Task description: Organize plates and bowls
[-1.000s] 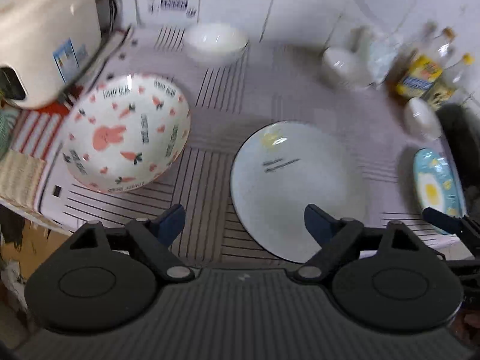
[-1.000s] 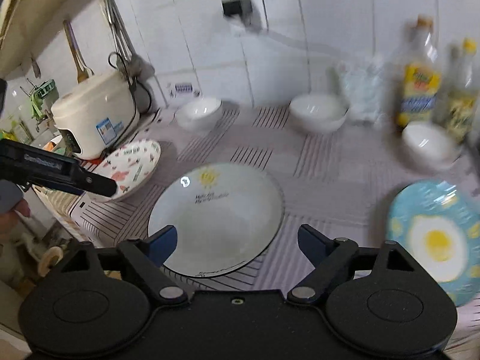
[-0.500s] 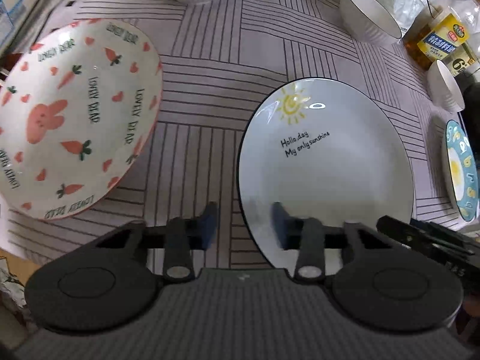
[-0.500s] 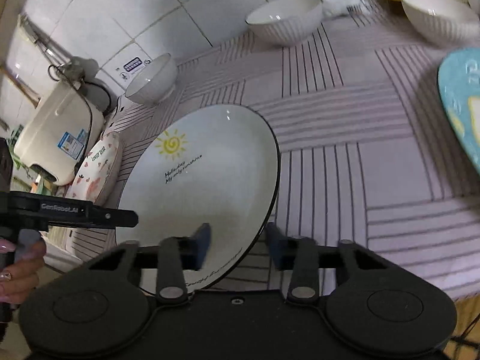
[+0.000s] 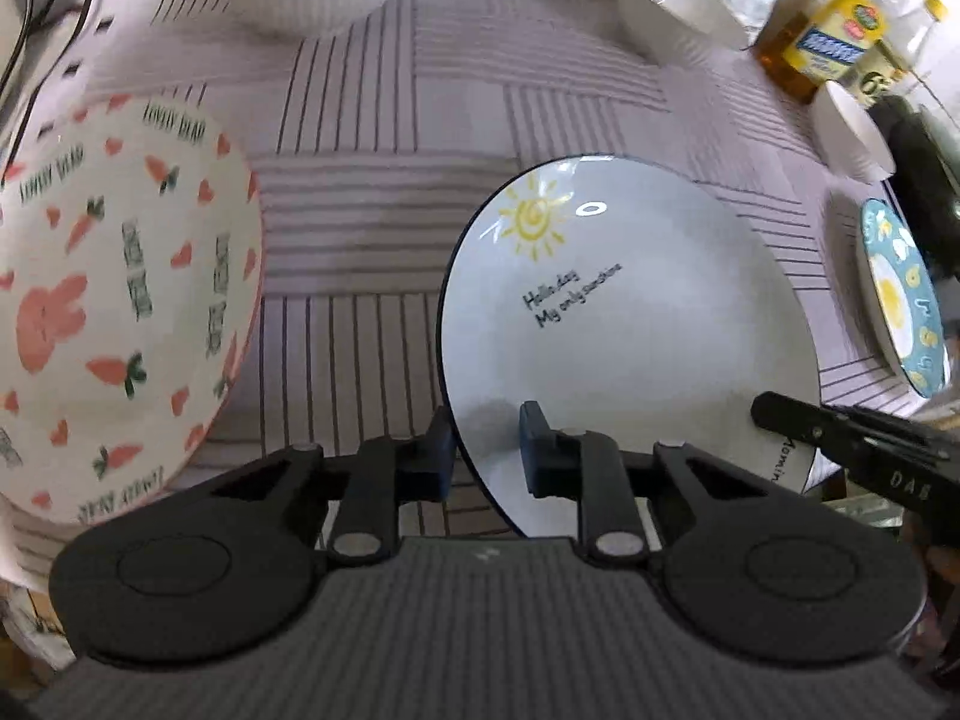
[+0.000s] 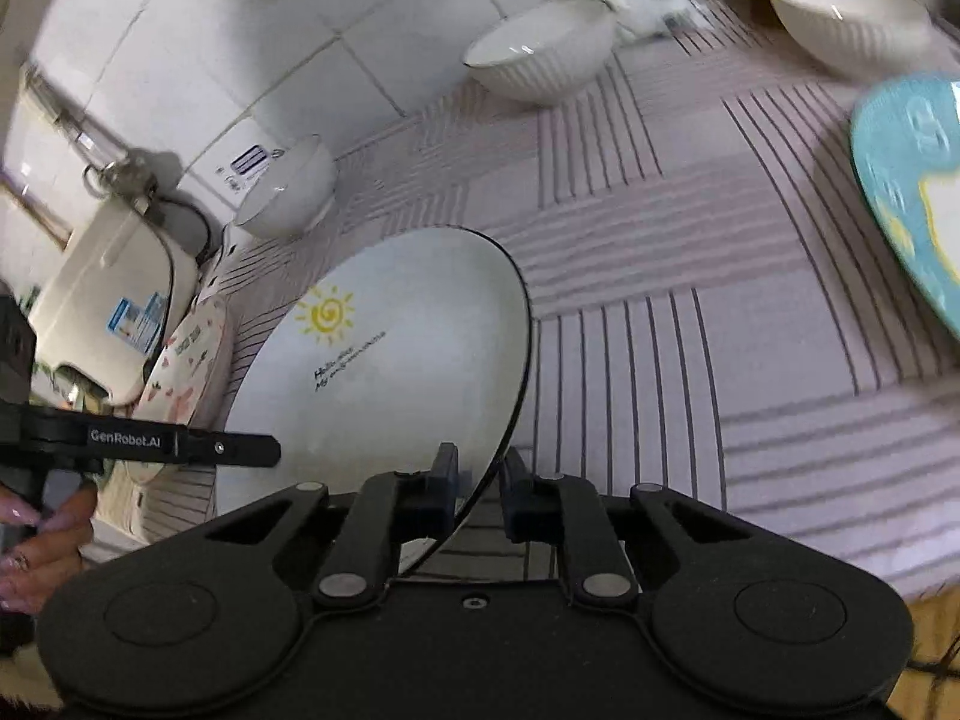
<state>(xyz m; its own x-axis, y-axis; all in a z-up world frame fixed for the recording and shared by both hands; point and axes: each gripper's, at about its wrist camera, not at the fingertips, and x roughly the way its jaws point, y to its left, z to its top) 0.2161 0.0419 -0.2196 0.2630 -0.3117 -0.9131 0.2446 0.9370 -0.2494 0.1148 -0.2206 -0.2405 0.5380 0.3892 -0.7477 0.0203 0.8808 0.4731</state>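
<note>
Now both the left gripper (image 5: 483, 450) and right gripper (image 6: 477, 489) pinch the sun plate (image 5: 630, 330) at its rim. Its inside holds nothing, as do the rabbit plate (image 5: 114, 306) and white bowls (image 6: 543, 54).

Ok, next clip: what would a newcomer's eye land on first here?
The white sun plate in the middle, its near rim straddled by both tools: the left tool and the right tool. Then the carrot-and-rabbit plate at left and the blue egg plate at right.

sun plate (image 5: 630, 324): glazed ceramic, glossy | tablecloth (image 5: 384, 204): matt, striped | left gripper (image 5: 480, 450): matt black plastic
</note>
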